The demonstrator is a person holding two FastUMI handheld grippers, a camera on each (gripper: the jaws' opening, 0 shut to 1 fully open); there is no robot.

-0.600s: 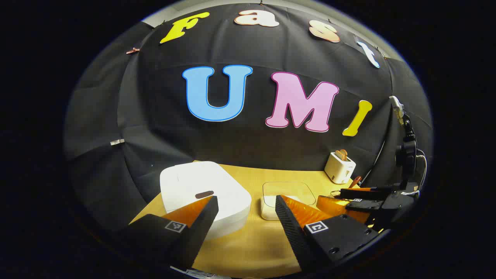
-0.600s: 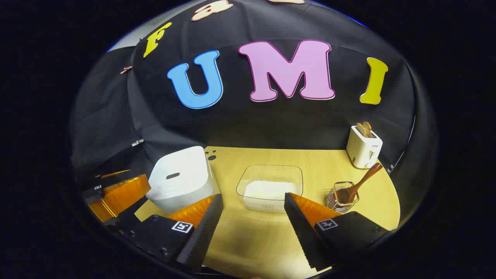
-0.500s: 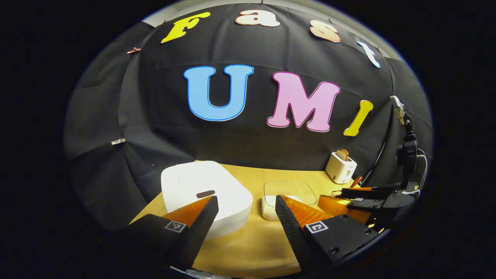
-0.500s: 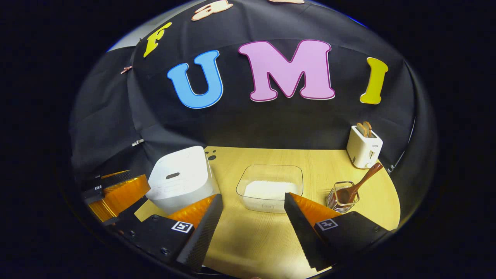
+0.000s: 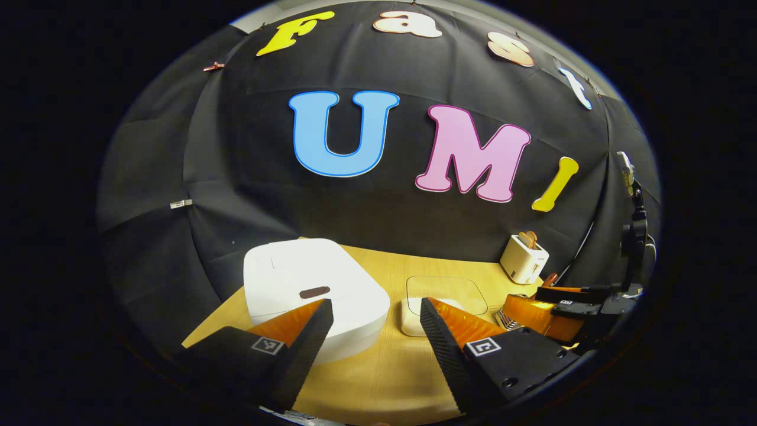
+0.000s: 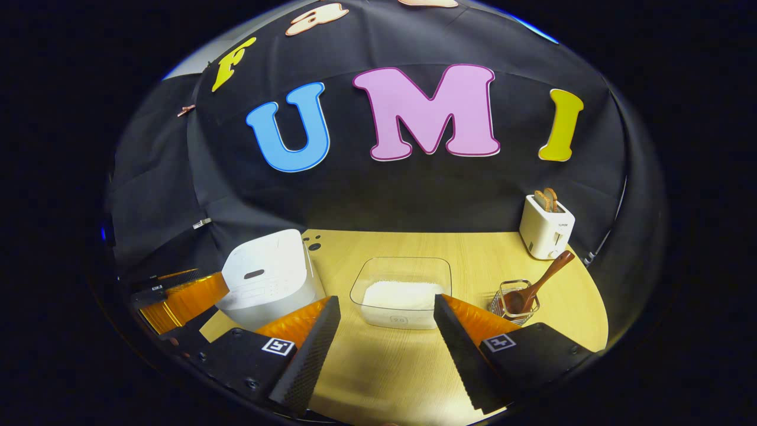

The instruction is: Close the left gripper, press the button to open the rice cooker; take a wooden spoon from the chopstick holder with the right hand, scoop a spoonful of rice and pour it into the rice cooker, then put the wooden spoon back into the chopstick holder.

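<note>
Right gripper view: a light wooden table [image 6: 461,248] with a fine grain carries all the items; its far edge runs against a black cloth wall [image 6: 414,189] that hangs in soft folds and wraps around both sides. The white square rice cooker [image 6: 269,281] stands at the table's left, lid down, with a dark oval button [image 6: 254,274] on its front edge. A clear rectangular plastic tub [image 6: 402,290] sits mid-table holding a low bed of white rice [image 6: 402,294]. To its right, apart from it, stands a small clear chopstick holder [image 6: 513,302] with a brown wooden spoon [image 6: 541,283] leaning in it, handle tilted up to the right. A white toaster [image 6: 546,228] with two slices in its slots stands at the far right corner against the cloth. The right tool [image 6: 384,346] hovers over the near table edge, fingers spread wide, nothing between them.

Left gripper view: the left tool [image 5: 375,331] is likewise spread wide and empty, hovering near the front of the rice cooker [image 5: 313,290], not touching the button [image 5: 314,292]. A dark mounting arm with a cable [image 5: 636,231] stands at the far right edge of the booth.
</note>
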